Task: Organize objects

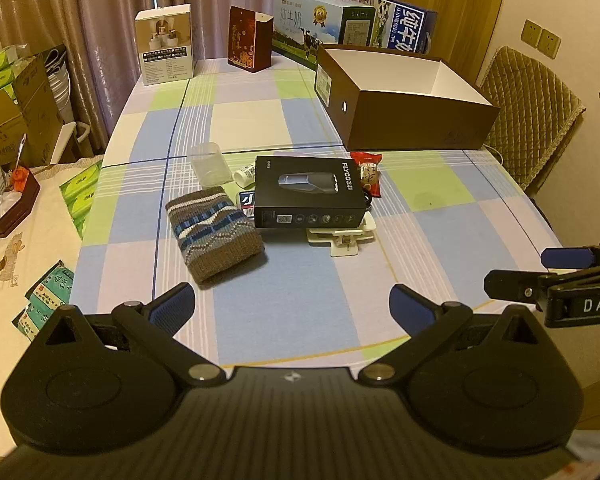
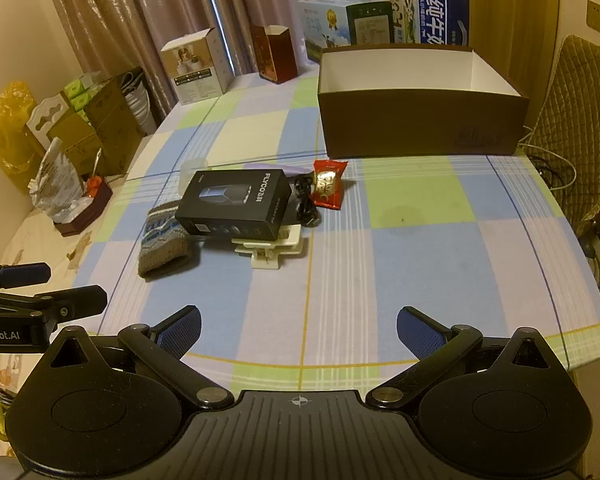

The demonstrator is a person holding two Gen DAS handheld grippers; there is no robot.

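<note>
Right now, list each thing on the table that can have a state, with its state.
Left tongs: open, empty.
Right tongs: open, empty.
Brown box: lid off, no contents visible.
Black box: closed, lying flat on the clip.
White clip: partly under the black box.
Knit pouch: lying flat.
Clear cup: upright, empty.
Red packet: sealed, lying flat.
Black cable: loosely coiled.

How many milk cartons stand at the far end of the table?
2: a light blue milk carton behind the open brown box, and a dark blue one to its right. Others may be hidden behind.
</note>
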